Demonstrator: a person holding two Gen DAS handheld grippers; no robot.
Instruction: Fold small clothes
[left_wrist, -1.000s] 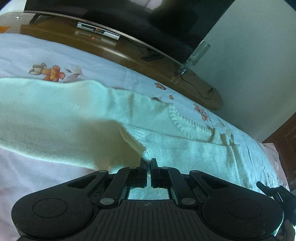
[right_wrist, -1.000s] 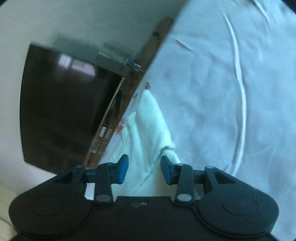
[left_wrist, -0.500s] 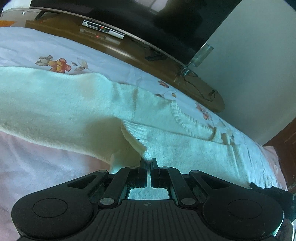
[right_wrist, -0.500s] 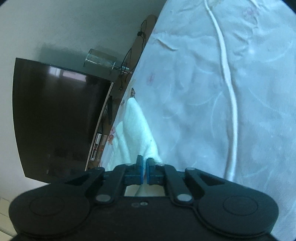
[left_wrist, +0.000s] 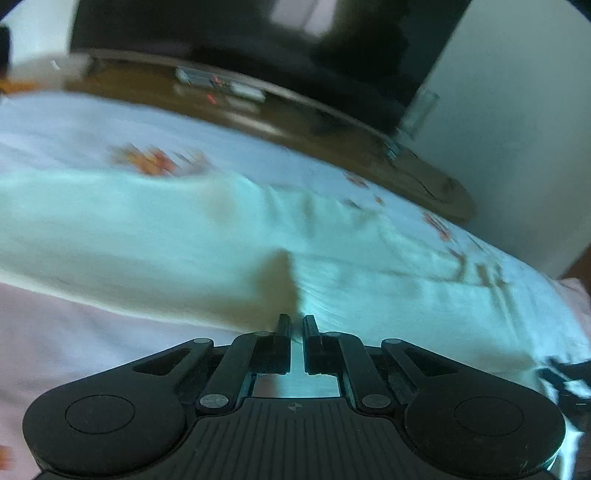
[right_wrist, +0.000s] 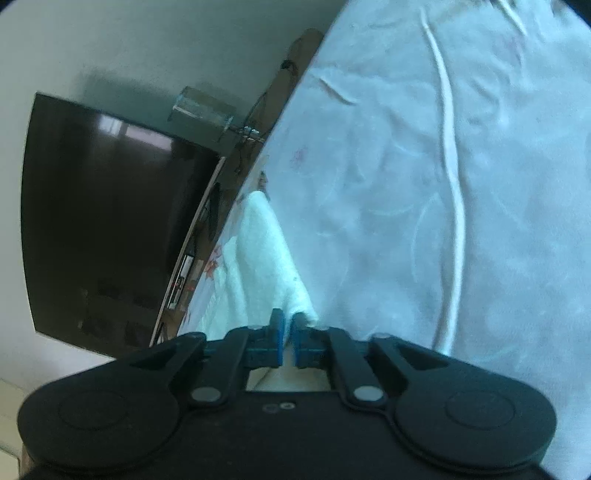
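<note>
A small white knitted sweater (left_wrist: 155, 236) lies spread across the bed. The left wrist view is blurred by motion. My left gripper (left_wrist: 296, 325) is shut on the sweater's near edge, where a fold rises to the fingertips. In the right wrist view the sweater (right_wrist: 266, 254) stretches away as a narrow strip. My right gripper (right_wrist: 287, 320), with blue pads (right_wrist: 277, 334), is shut on its near end. The right gripper's black tip shows at the left wrist view's right edge (left_wrist: 565, 373).
The bed has a white floral sheet (left_wrist: 92, 125) and pale rumpled bedding (right_wrist: 424, 203). A wooden TV stand (left_wrist: 258, 110) with a set-top box (left_wrist: 221, 83) and a dark television (right_wrist: 103, 218) stands past the bed's far edge, by a white wall.
My right gripper shut on the sweater's end about half a second ago and still holds it. My left gripper stays shut on the sweater and is moving, blurring its view; the fold looks flatter.
</note>
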